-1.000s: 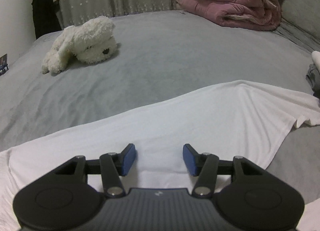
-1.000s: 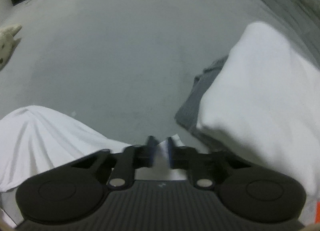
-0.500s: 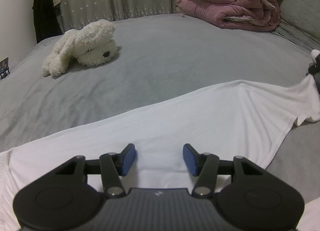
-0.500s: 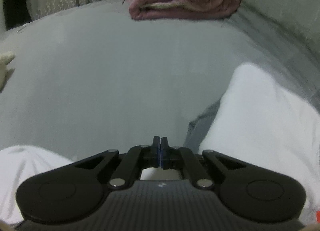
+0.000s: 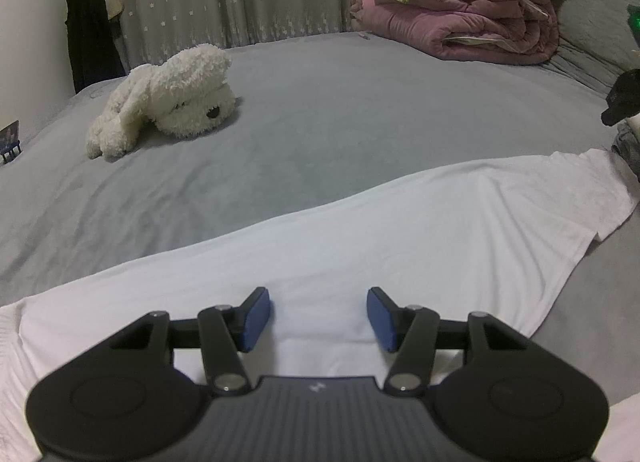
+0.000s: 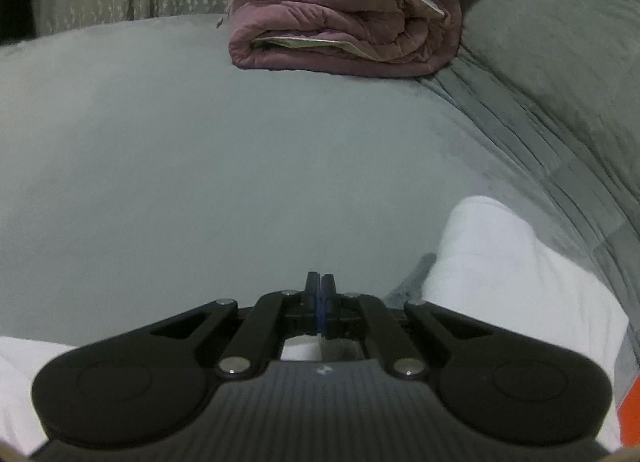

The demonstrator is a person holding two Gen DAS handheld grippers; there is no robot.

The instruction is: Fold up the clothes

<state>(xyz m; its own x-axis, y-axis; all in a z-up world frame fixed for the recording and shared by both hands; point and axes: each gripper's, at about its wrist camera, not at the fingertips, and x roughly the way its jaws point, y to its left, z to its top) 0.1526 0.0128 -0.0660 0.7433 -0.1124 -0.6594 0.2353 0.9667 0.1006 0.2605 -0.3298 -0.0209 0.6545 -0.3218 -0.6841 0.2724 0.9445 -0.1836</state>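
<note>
2 grippers here, so starting at the jaws. The left gripper (image 5: 318,318) has its blue pads (image 5: 256,318) spread apart with nothing between them, hovering over a white garment (image 5: 400,230) that's laid out across the grey bed (image 5: 320,122) from 8 o'clock to 3 o'clock. The right gripper (image 6: 320,302) is clenched tight, pads pressed together; white cloth shows just behind them, but I can't tell if it's actually pinched. A folded white piece (image 6: 512,274) sits at 4 o'clock over something grey. Farther out: a white plush dog (image 5: 168,98) at 10 o'clock, a mauve quilt (image 6: 344,18) at 12.
</note>
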